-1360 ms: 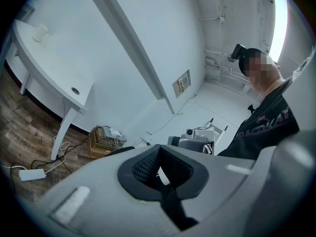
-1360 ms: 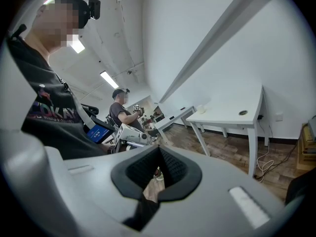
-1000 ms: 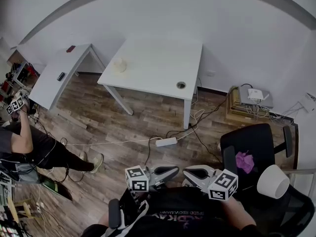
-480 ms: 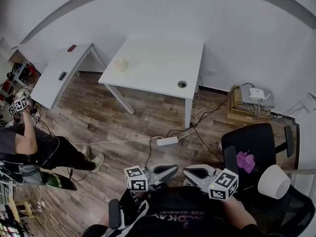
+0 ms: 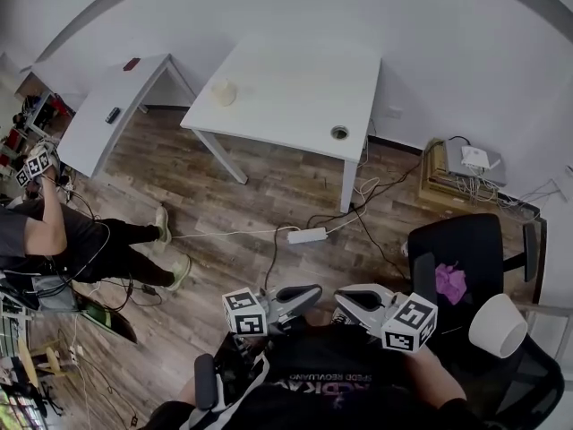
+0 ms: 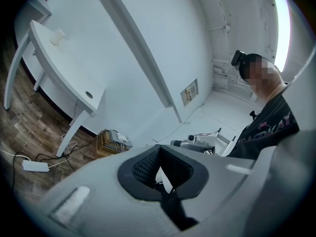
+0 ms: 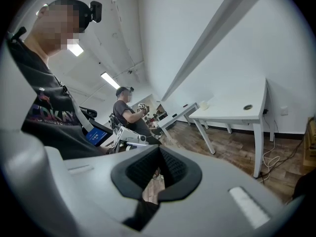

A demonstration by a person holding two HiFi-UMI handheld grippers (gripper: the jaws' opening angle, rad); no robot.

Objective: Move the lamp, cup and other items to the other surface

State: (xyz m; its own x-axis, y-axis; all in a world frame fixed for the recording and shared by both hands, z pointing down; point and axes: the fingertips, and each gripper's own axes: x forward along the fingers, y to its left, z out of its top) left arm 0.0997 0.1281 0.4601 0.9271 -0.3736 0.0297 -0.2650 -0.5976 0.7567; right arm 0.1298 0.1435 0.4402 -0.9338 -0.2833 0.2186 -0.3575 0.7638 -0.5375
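Both tongs are idling, clenched on nothing: the left tongs and right tongs are hovering close together at my chest. The white dome-shaped lamp shade is sitting low at my right, beside the black office chair, whose seat is carrying a crumpled purple item. The small cream cup is standing well apart on the white counter.

Risks: the white power strip and its cables are lying across the wooden floor on my path, inviting a snag. The wide, smooth shade is probably going to slip in narrow tongs.

Since a second ago, the seated person has shifted their legs, and the counter is sitting higher in my head view.
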